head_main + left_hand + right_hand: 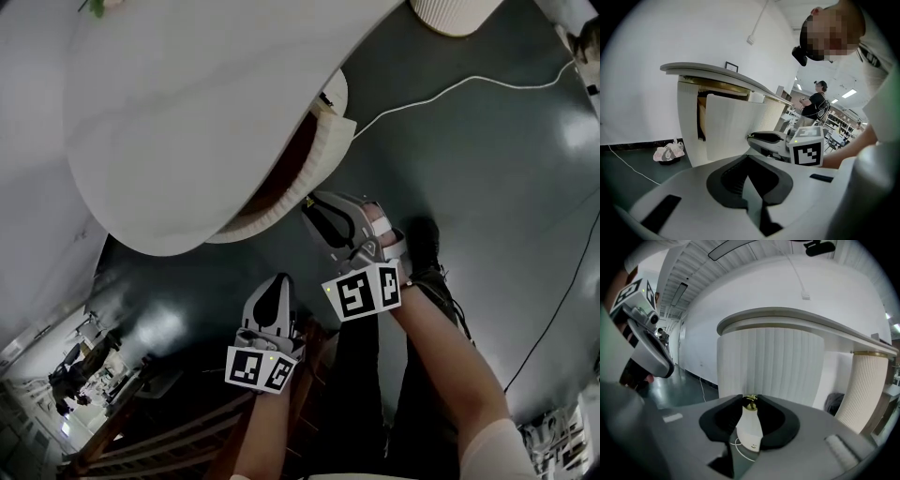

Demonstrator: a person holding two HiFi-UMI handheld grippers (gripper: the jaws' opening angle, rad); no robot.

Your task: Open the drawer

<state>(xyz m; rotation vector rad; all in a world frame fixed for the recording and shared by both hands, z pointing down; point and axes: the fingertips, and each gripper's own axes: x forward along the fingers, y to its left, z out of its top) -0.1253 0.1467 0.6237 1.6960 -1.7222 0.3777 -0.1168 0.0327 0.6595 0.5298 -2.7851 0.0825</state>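
**Right claw.** In the right gripper view the jaws of the right claw [750,401] stand part-way apart and close on the brass knob [750,404] of the drawer [768,371]. The knob sits at the jaw tips, with a pad against it on each side. The ribbed drawer front fills the view directly ahead of the jaws. In the head view the right claw [315,210] points up and to the left, and its tips meet the drawer front.

**Drawer.** The drawer [330,150] is partly open. It juts out from under the desk top [187,112], straight ahead of the right claw. Its dark brown inside shows as a crescent between the ribbed front and the desk edge. In the left gripper view the drawer front [736,126] stands clear of the ribbed pedestal [689,126], with a dark gap behind it. The right claw sits at the right side of the drawer front.

**Left claw.** In the left gripper view the jaws of the left claw [749,159] are together, with nothing between them. In the head view the left claw [278,286] is near the right claw, behind it and to its left. It is short of the drawer and touches nothing.

**Surroundings.** A white cable [450,89] runs across the dark floor [497,187], to the right of the right claw. A second ribbed pedestal [867,385] stands to the right of the right claw. A small pinkish bundle [668,152] lies on the floor at the foot of the first pedestal, left of the left claw; what it is cannot be told.
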